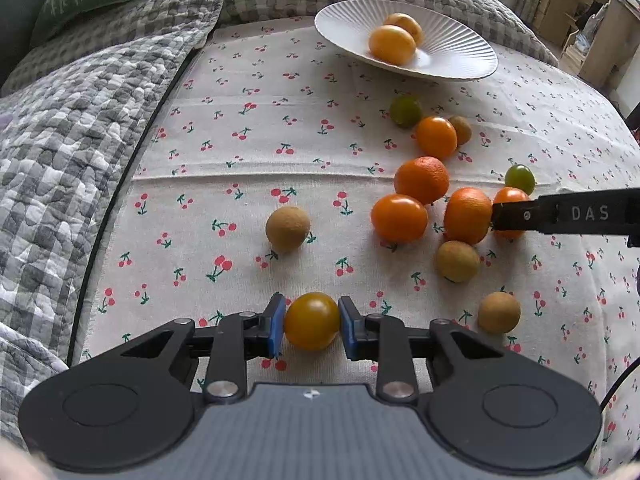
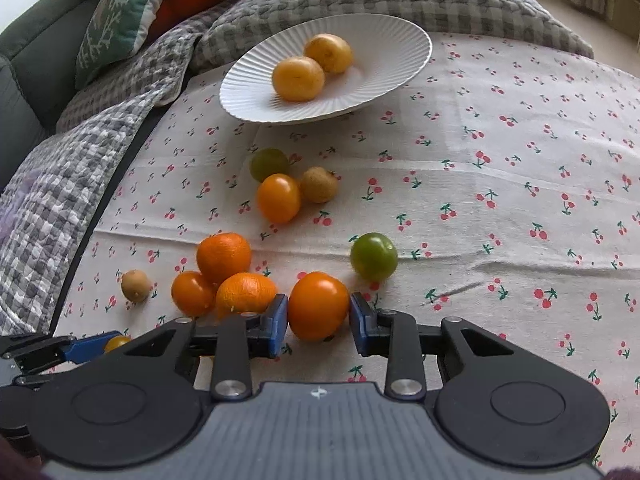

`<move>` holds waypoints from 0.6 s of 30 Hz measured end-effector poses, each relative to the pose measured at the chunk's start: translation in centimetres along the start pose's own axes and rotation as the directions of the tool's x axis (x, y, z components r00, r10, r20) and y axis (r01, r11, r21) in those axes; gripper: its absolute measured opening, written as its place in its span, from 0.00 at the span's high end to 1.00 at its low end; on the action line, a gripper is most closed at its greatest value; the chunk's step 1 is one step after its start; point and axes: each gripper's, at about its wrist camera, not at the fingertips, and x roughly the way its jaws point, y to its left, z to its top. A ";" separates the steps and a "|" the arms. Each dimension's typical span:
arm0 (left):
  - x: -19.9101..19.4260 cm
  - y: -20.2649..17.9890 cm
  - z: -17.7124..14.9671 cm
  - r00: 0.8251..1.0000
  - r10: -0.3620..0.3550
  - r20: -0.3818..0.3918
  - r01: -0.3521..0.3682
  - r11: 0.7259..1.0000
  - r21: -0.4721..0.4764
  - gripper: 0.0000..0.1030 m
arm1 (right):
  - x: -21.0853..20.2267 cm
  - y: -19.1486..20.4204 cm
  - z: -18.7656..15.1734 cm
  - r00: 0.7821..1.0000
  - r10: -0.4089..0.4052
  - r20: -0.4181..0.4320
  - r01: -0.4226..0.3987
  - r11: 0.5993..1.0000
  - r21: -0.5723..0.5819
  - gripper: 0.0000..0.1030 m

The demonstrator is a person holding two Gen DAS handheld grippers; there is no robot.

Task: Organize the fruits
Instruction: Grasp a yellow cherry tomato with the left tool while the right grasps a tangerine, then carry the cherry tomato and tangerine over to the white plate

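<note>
Two yellow fruits (image 2: 298, 79) sit on the plate (image 2: 404, 46), upper middle. My left tongs (image 1: 311, 322) pinch a yellow tomato (image 1: 311, 320), my right tongs (image 2: 319, 307) an orange tomato (image 2: 318, 305). Many remain on the cloth (image 2: 500, 160).

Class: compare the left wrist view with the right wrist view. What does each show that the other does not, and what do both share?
Only the left wrist view: the left gripper shut on a yellow tomato, seen in full, and two tan fruits near the right gripper's finger.

Only the right wrist view: the right gripper around an orange tomato, seen head-on.

Both: the white plate holding two yellow fruits, two green fruits, two mandarins, and the cherry-print cloth.
</note>
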 end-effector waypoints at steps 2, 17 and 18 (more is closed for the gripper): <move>-0.1 -0.1 0.0 1.000 0.003 0.009 -0.003 1.000 0.006 0.80 | -0.1 0.1 0.0 1.000 0.007 0.002 -0.007 1.000 -0.005 0.71; -1.3 -0.8 0.5 0.996 0.017 0.090 -0.022 0.999 0.048 0.80 | -1.9 0.1 1.3 0.997 0.021 0.073 -0.020 1.000 -0.011 0.72; -1.4 -0.8 0.6 0.995 0.017 0.097 -0.022 0.998 0.051 0.80 | -2.0 0.2 1.3 0.997 0.018 0.080 -0.016 1.000 -0.018 0.72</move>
